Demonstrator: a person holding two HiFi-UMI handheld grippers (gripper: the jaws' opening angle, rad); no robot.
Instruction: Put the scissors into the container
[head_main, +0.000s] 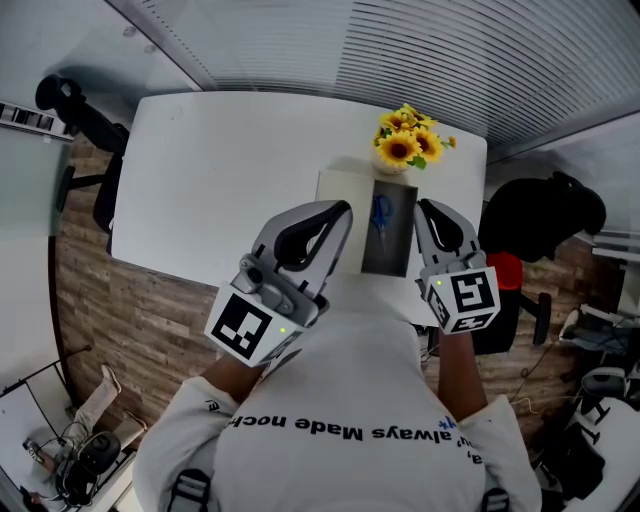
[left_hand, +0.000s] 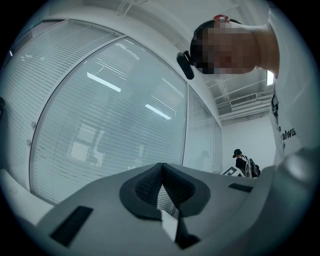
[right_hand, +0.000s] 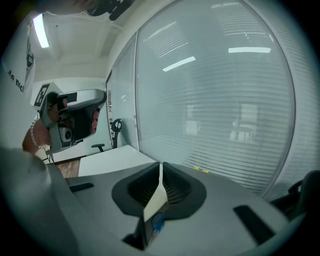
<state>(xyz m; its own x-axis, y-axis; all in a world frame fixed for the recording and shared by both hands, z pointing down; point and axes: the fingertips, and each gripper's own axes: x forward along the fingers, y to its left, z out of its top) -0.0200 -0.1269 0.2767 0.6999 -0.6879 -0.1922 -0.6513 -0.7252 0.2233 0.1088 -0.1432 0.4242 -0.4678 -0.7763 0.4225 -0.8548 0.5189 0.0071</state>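
Your right gripper (head_main: 424, 207) tilts down, jaws barely apart and empty, beside the dark rectangular container (head_main: 391, 255) holding blue-handled scissors (head_main: 383, 214); your left gripper (head_main: 343, 210) has its jaws touching.

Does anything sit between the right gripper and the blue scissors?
Nothing visible does. The blue scissors lie inside the dark container, just in front of the sunflowers. The right gripper hangs by the container's right edge with only air between, and its own view looks straight at the scissors' handle.

blue-handled scissors (head_main: 382, 214) lie inside the dark rectangular container (head_main: 392, 252)
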